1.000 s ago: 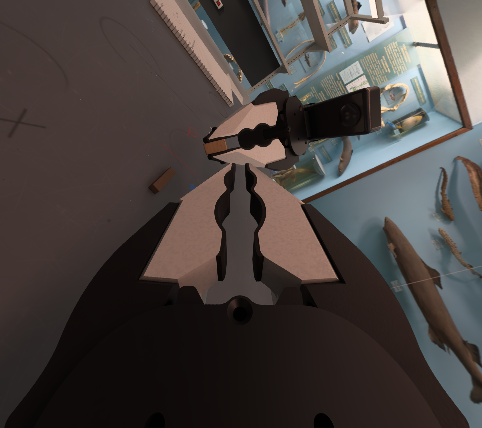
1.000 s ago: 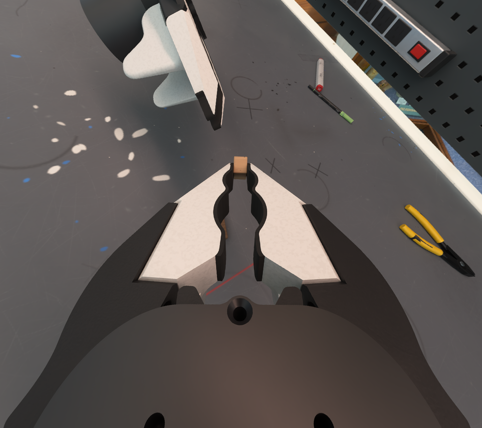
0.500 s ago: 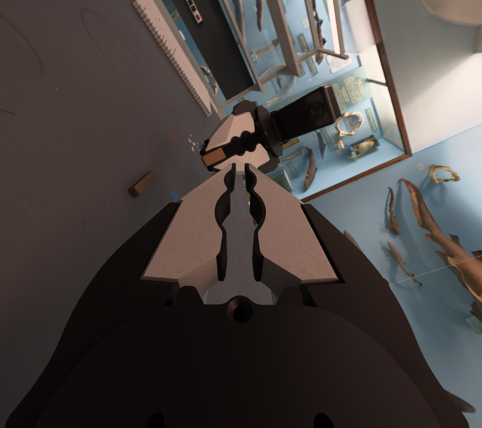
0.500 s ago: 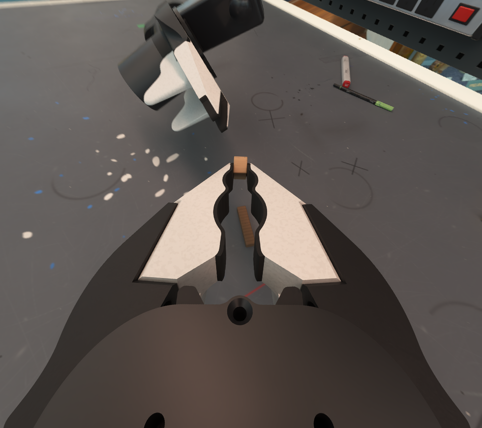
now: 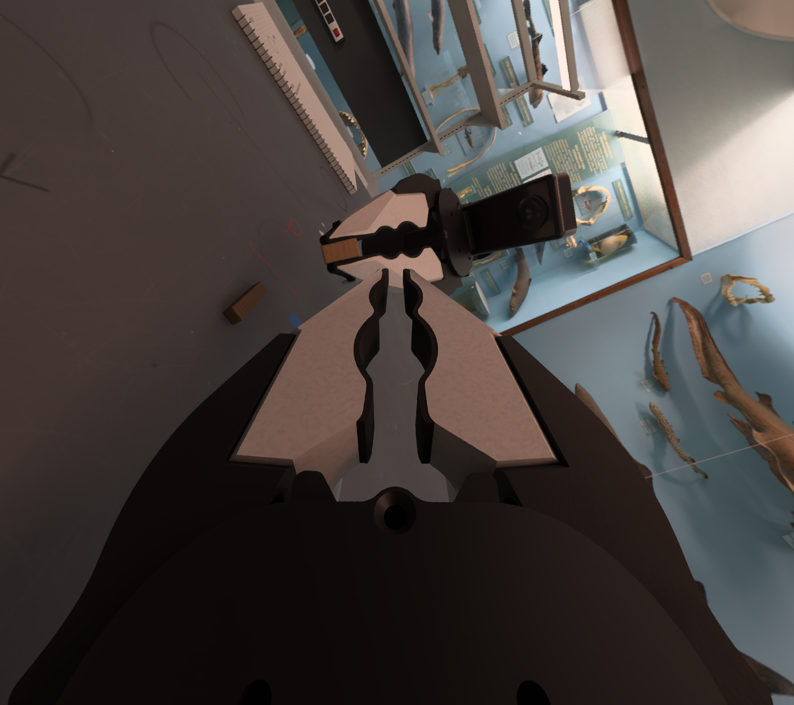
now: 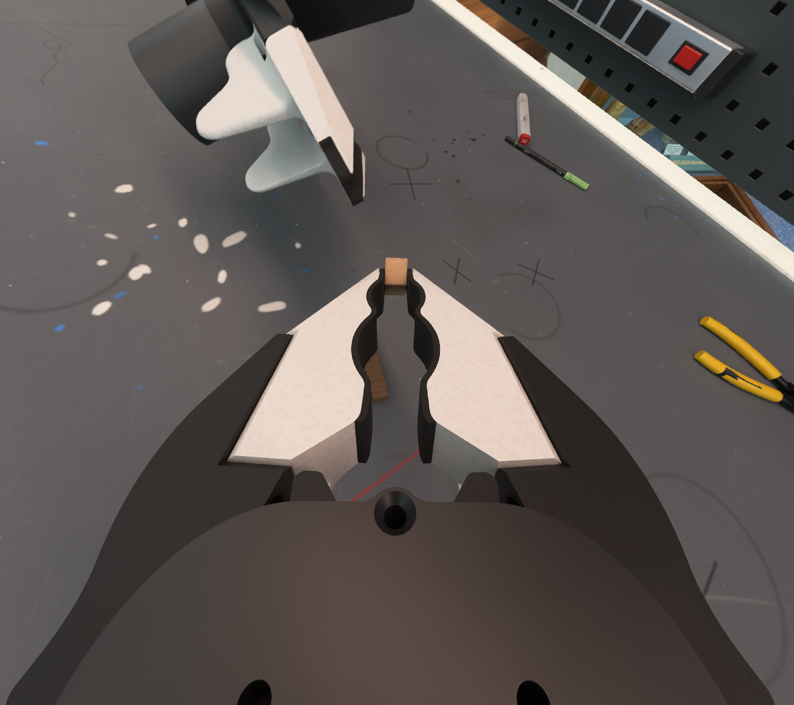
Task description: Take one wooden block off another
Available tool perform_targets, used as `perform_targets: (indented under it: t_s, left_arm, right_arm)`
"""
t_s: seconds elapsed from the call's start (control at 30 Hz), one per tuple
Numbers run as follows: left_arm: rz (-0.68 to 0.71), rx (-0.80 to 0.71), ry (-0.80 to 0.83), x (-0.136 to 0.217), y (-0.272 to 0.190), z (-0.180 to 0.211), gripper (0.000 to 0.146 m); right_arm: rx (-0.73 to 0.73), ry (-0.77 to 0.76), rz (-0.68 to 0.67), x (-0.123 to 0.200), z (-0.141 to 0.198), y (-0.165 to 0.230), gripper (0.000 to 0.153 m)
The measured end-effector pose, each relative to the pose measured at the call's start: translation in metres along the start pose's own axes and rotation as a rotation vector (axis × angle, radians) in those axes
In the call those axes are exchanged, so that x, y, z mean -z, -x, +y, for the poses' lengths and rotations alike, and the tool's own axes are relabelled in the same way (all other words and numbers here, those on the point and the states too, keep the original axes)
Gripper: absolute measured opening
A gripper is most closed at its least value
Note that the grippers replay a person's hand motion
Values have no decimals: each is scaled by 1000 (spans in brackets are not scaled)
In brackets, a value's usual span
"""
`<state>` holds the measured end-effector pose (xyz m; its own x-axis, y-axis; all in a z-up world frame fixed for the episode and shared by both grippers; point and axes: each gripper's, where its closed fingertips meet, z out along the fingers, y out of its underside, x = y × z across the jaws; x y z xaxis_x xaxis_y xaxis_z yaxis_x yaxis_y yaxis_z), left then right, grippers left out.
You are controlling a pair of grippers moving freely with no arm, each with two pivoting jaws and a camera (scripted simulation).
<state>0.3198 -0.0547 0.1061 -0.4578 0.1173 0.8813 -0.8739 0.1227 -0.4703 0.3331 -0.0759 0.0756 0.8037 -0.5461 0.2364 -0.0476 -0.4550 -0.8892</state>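
My right gripper (image 6: 396, 276) is shut on a small light wooden block (image 6: 396, 271) at its fingertips and holds it above the dark table (image 6: 129, 383). The left wrist view shows this from the side, with the right gripper (image 5: 339, 254) and the held block (image 5: 340, 253). A second wooden block (image 5: 245, 302) lies alone on the table; it also shows between my right fingers (image 6: 378, 381). My left gripper (image 5: 395, 276) hangs in the air close to the right one, its jaws a narrow gap apart with nothing between them. It also appears in the right wrist view (image 6: 354, 190).
Yellow-handled pliers (image 6: 747, 366) lie at the right. A red-capped marker (image 6: 523, 117) and a green-tipped pen (image 6: 545, 164) lie near the table's white back edge (image 6: 601, 108). A power strip (image 6: 601, 9) hangs on the pegboard. A white notepad (image 5: 296, 91) lies by the edge.
The right gripper keeps its hold on the block. The left gripper drew away half a second ago and now sits closer to the right one again. The loose block has not moved.
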Motion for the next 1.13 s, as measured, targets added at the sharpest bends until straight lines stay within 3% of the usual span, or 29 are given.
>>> perform_targets:
  t_s: [0.47, 0.83, 1.13]
  left_arm:
    - [23, 26, -17, 1, -1, -2, 6]
    - [-20, -45, 3, -1, 1, 0, 7]
    - [52, -17, -23, -1, -8, -3, 7]
  right_arm:
    - [-30, -50, 15, 4, -8, -4, 9]
    - [-27, -39, 10, 2, -6, -3, 9]
    - [-103, -119, -26, 9, -17, -4, 9]
